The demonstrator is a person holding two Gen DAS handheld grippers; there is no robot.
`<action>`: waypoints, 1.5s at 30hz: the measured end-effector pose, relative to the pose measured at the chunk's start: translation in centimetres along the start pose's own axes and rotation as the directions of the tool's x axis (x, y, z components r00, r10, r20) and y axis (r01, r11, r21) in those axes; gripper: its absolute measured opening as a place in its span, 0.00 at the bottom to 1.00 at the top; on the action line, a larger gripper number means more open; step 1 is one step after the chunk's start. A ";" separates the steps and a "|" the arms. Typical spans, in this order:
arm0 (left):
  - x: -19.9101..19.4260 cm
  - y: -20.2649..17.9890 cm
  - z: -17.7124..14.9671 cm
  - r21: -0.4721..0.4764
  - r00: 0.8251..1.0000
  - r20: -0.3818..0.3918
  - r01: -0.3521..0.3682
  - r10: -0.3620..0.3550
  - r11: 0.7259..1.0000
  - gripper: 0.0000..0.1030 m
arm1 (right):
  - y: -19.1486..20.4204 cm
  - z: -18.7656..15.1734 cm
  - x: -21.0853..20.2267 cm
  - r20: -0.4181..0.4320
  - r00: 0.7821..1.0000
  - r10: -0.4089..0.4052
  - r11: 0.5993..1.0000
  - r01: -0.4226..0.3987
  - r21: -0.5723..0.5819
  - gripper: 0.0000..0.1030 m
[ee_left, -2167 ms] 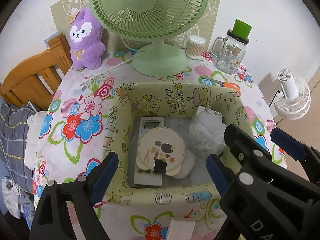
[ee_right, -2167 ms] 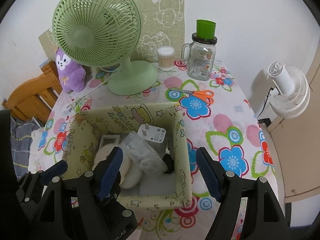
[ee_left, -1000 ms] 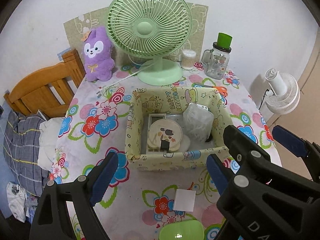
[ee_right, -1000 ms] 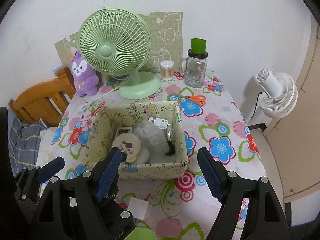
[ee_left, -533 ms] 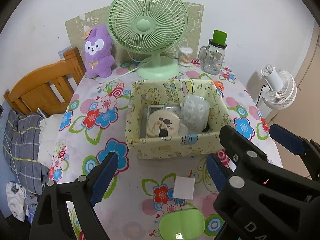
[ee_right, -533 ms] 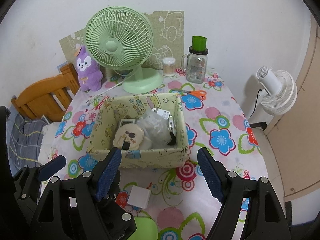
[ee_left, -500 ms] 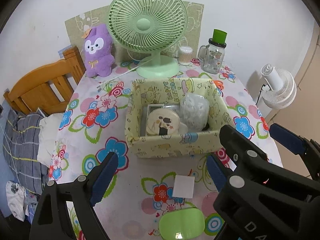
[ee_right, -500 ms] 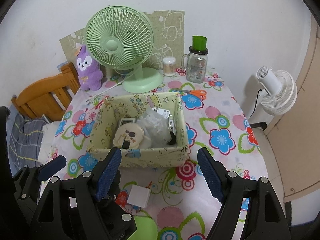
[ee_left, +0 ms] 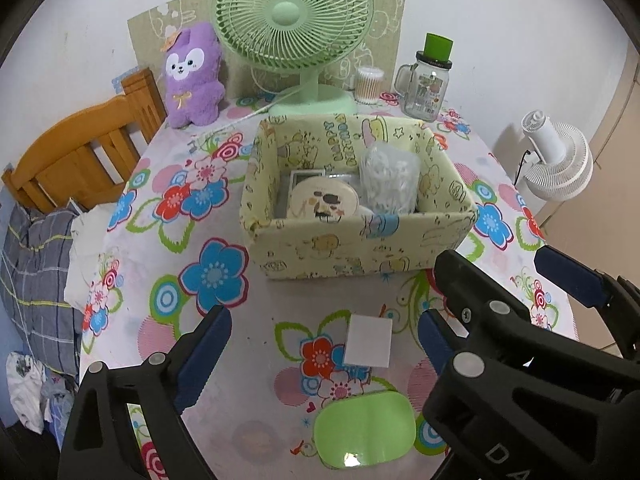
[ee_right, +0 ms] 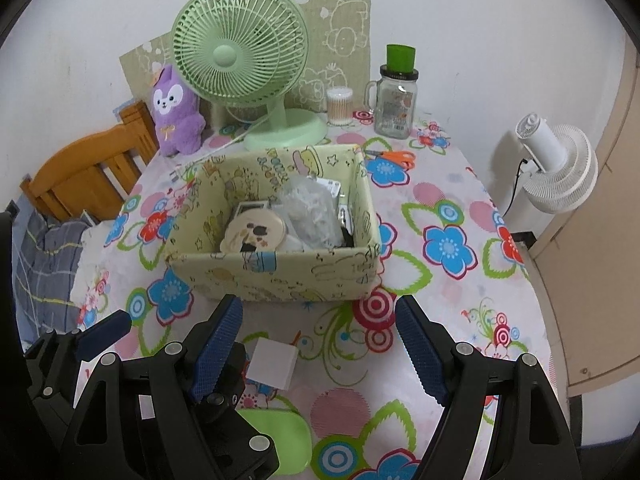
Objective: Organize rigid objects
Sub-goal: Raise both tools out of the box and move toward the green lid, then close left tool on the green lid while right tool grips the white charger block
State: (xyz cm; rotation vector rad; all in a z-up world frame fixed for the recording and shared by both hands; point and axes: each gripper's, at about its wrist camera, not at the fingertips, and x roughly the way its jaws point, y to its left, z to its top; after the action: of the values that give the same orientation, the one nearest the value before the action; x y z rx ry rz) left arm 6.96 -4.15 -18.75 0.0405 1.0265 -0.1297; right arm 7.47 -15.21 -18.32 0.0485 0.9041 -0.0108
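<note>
- Currently, the left gripper [ee_left: 322, 338] and the right gripper [ee_right: 318, 344] are both spread wide with nothing between their jaws; both hover over the near part of the table [ee_left: 248, 344].
- Two loose items lie in front of the storage box [ee_left: 352, 248]: a white cube [ee_left: 369, 346] and, nearer the cameras, a green case [ee_left: 364, 436]. The two lie near each other but apart, on the floral cloth.
- White cube: judged light and stiff, with flat smooth faces. Recommended hold: across two opposite side faces, jaws square to them, since smooth plastic may slip under an angled grip. A small orange-tipped part shows just beside it in the right wrist view; its nature cannot be told.
- Green case: judged rigid, glossy and low in profile, with rounded corners. Recommended hold: across the short width, fingers set down to the cloth; a slip is likely on the curved edge.
- Storage box: already holds a round patterned disc [ee_left: 323, 202], a flat grey device beneath it and a clear bag of white pieces [ee_left: 390, 178]. Free room is limited.
- Obstructions: the near wall of the box must be cleared from above. Each gripper lies close to the other's path.
- Well behind the box stand a green fan [ee_left: 294, 20], a plush toy [ee_left: 192, 76], a glass jar [ee_left: 426, 84] and scissors [ee_right: 394, 156].
</note>
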 end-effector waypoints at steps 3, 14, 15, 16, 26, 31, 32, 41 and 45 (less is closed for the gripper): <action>0.4 0.1 -0.5 -0.005 1.000 -0.007 0.004 -0.004 1.000 0.95 | 0.0 -0.5 0.4 -0.003 1.000 0.006 1.000 -0.006 -0.004 0.79; 2.1 -0.2 -3.0 -0.032 0.999 -0.045 0.002 -0.004 0.999 1.00 | -0.3 -2.9 1.9 -0.029 1.000 0.012 1.000 -0.013 -0.023 0.79; 2.3 -0.2 -3.3 -0.036 0.999 -0.048 -0.003 0.001 0.999 1.00 | -0.3 -3.2 2.1 -0.033 0.999 0.012 1.000 -0.013 -0.025 0.79; 2.4 -0.2 -3.6 -0.038 0.999 -0.051 -0.002 0.000 0.999 1.00 | -0.4 -3.5 2.3 -0.038 0.999 0.014 1.000 -0.015 -0.027 0.79; 4.7 -0.5 -5.6 -0.068 0.991 -0.127 -0.038 0.029 0.997 1.00 | -1.2 -5.4 4.1 -0.089 0.996 0.006 0.999 -0.009 -0.035 0.79; 5.6 -0.5 -6.4 -0.087 0.989 -0.146 -0.045 0.032 0.995 1.00 | -1.8 -6.2 4.9 -0.120 0.993 0.009 0.999 -0.012 -0.029 0.79; 5.7 -0.6 -6.6 -0.092 0.988 -0.148 -0.047 0.033 0.995 1.00 | -1.9 -6.4 4.9 -0.123 0.992 0.008 0.999 -0.012 -0.033 0.79; 6.6 -1.4 -8.4 -0.117 0.984 -0.177 -0.048 0.026 0.992 1.00 | -2.8 -8.0 5.8 -0.157 0.987 0.009 0.999 -0.016 -0.044 0.79; 7.0 -1.7 -9.0 -0.127 0.982 -0.186 -0.048 0.024 0.991 1.00 | -3.2 -8.7 6.2 -0.173 0.985 0.013 0.999 -0.021 -0.045 0.79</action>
State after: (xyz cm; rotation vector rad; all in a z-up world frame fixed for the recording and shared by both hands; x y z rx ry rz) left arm 2.64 -5.59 -29.35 -0.0494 1.2164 -0.0251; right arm 4.39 -17.95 -28.67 0.0138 1.0774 0.0304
